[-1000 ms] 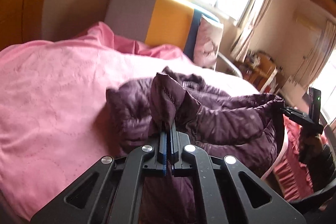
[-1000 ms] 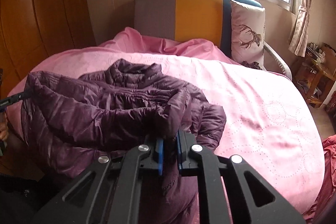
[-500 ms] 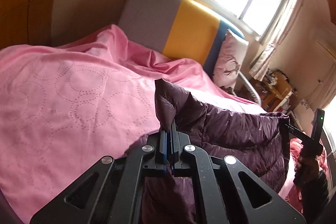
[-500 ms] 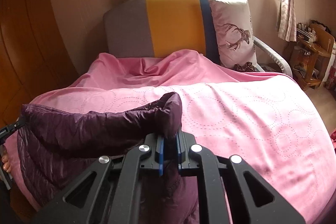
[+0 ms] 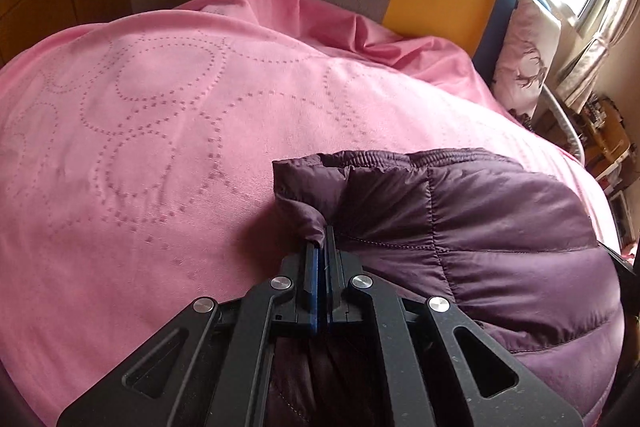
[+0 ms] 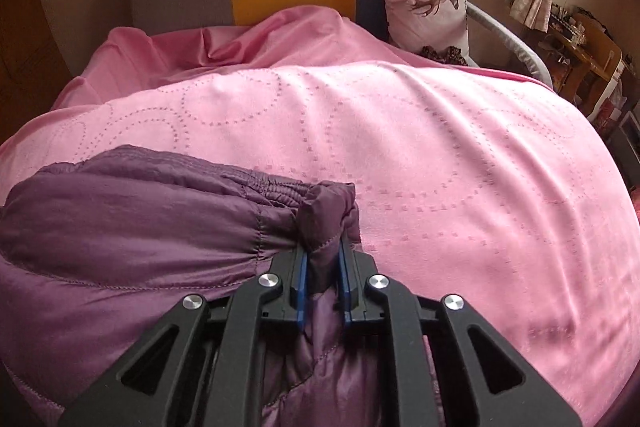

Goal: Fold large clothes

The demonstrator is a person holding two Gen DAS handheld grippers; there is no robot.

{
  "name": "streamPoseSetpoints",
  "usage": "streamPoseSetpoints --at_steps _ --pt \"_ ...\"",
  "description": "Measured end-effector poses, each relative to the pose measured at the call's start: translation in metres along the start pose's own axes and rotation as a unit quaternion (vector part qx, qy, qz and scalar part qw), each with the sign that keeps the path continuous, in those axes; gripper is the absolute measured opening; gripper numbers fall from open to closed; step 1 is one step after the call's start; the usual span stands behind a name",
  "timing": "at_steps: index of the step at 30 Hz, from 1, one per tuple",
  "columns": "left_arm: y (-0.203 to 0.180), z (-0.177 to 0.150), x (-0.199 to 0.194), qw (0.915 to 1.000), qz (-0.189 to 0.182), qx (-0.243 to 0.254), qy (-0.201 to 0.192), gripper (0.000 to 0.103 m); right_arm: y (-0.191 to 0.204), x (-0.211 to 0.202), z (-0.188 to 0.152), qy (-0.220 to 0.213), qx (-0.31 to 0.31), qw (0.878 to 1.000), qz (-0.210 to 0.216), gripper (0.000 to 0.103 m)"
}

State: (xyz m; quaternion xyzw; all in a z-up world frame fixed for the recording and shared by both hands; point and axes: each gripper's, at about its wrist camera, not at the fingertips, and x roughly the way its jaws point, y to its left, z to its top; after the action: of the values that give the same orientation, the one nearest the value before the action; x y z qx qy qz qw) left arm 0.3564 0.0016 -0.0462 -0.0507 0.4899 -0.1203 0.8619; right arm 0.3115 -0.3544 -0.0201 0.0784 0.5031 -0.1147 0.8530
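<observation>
A quilted, glossy purple puffer jacket (image 5: 500, 227) lies puffed up on the pink bedspread (image 5: 160, 147) stitched with dotted circles. The left gripper (image 5: 320, 243) is pinched tight on one corner beside the elasticated hem. The right gripper (image 6: 323, 259) has the other corner's fabric between its jaws, which are opening.

The left gripper (image 5: 322, 231) is black, with a dusty, flat frame. Four round silver screws sit in a row across its arms. Each outer arm has a long hole cut through it. Its two fingers are thin and black, with blue strips on the inner sides. The right gripper (image 6: 323, 247) looks just the same: black arms, four shiny screws, holes in the outer arms, and blue strips inside its fingers (image 6: 301, 271)
</observation>
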Motion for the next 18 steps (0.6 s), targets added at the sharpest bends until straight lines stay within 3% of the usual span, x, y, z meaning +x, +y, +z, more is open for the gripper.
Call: streamPoseSetpoints --at_steps 3,5,6,7,8,9,12,14,18 --pt "-0.003 0.004 -0.003 0.9999 0.013 0.005 0.007 0.002 -0.003 0.002 0.002 0.009 0.002 1.0 0.005 0.016" --pt "0.0 0.008 -0.018 0.9991 0.042 -0.006 -0.003 0.026 -0.009 -0.004 0.004 0.011 0.01 1.0 0.017 0.023" --pt "0.003 0.009 -0.03 0.9982 0.054 -0.017 -0.018 0.032 -0.013 -0.009 0.004 0.009 0.015 1.0 0.022 0.029" --pt "0.006 0.01 -0.046 0.9969 0.062 -0.027 -0.041 0.047 -0.018 -0.017 0.005 0.002 0.021 1.0 0.021 0.046" --pt "0.008 0.012 -0.059 0.9953 0.064 -0.035 -0.063 0.058 -0.021 -0.026 0.005 -0.009 0.025 0.999 0.022 0.055" --pt "0.008 0.01 -0.084 0.9915 0.063 -0.046 -0.104 0.06 -0.021 -0.036 0.006 -0.02 0.027 0.999 0.024 0.054" --pt "-0.011 0.007 -0.122 0.9871 0.035 -0.035 -0.152 0.064 -0.008 -0.078 0.004 -0.068 0.007 0.998 0.009 0.062" --pt "-0.032 0.002 -0.132 0.9864 0.002 -0.019 -0.163 0.064 0.012 -0.106 0.0 -0.096 -0.001 0.995 0.039 0.074" --pt "-0.077 -0.01 -0.112 0.9899 -0.029 0.004 -0.138 0.064 0.071 -0.134 -0.018 -0.116 -0.033 0.989 0.09 0.082"
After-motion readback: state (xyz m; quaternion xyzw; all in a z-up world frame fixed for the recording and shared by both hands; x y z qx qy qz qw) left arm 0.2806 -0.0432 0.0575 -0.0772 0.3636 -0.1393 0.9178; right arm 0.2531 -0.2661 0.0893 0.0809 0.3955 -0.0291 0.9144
